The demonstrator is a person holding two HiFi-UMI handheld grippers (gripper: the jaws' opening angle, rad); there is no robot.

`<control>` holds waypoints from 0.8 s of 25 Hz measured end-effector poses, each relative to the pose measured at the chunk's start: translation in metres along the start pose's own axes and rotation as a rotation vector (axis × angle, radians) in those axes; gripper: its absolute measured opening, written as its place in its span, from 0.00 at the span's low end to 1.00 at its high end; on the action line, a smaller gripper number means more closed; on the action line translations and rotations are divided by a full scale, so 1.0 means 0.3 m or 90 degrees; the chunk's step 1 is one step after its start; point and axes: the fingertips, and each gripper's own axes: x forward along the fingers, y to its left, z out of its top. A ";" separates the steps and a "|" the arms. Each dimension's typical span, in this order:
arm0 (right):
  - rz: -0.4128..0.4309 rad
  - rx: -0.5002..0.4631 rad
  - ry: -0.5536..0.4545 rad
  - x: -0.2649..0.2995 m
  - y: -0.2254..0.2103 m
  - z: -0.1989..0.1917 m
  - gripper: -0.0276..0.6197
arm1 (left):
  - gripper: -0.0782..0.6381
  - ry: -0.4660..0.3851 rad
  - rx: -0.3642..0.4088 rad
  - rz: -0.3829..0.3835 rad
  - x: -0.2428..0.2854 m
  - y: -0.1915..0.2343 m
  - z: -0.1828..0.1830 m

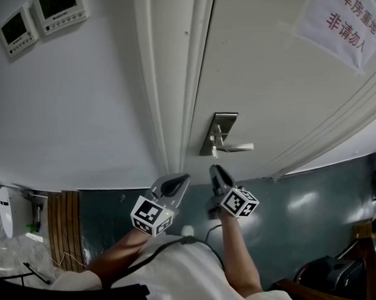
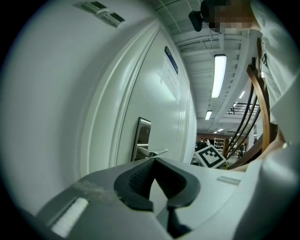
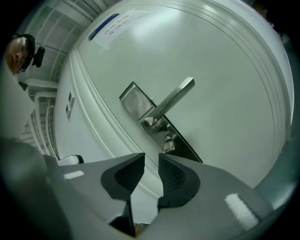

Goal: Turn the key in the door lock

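Right gripper is held short of the door, jaws partly spread. Nothing is seen between the ribbed pads and nothing is touched. Left gripper is carried just to its left, jaw tips pressed together and empty, also clear of the door.

Beyond the right jaws the key is seen seated in the lock. It sits low on the steel lock plate, directly under the lever handle and near the door's left edge beside the frame. In the head view the key is found just beyond the right gripper, still apart from it.

Step judged: the key is being approached for a grip, which is not yet made.

- The gap should be centred on the key head, which currently sits slightly right of the gap.
- The pads should be laid flat on its two faces.
- A firm pinch is needed before any roll.
- The roll should be kept about the key's own axis so the key is not bent or pulled out.
- The lever above should be left untouched.
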 end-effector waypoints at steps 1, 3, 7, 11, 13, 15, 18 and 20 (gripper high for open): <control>0.007 0.021 -0.001 0.009 -0.010 0.002 0.19 | 0.12 0.003 0.003 -0.001 0.015 -0.005 -0.002; 0.026 0.075 -0.007 0.027 -0.027 0.005 0.24 | 0.12 0.009 0.010 -0.002 0.041 -0.015 -0.005; 0.028 0.185 -0.021 0.053 -0.099 0.002 0.32 | 0.12 0.016 0.012 -0.004 0.069 -0.042 -0.010; 0.017 0.211 -0.029 0.075 -0.158 0.019 0.33 | 0.12 0.020 0.013 0.000 0.083 -0.051 -0.017; 0.031 0.209 -0.030 0.090 -0.170 0.027 0.33 | 0.12 0.023 0.012 0.006 0.084 -0.046 -0.022; 0.090 0.234 -0.045 0.116 -0.148 0.044 0.33 | 0.12 0.024 0.012 0.011 0.086 -0.041 -0.024; 0.127 0.299 -0.049 0.137 -0.138 0.040 0.33 | 0.12 0.026 0.014 0.017 0.088 -0.035 -0.025; 0.128 0.326 -0.050 0.142 -0.151 0.037 0.32 | 0.12 0.026 0.014 0.020 0.087 -0.032 -0.024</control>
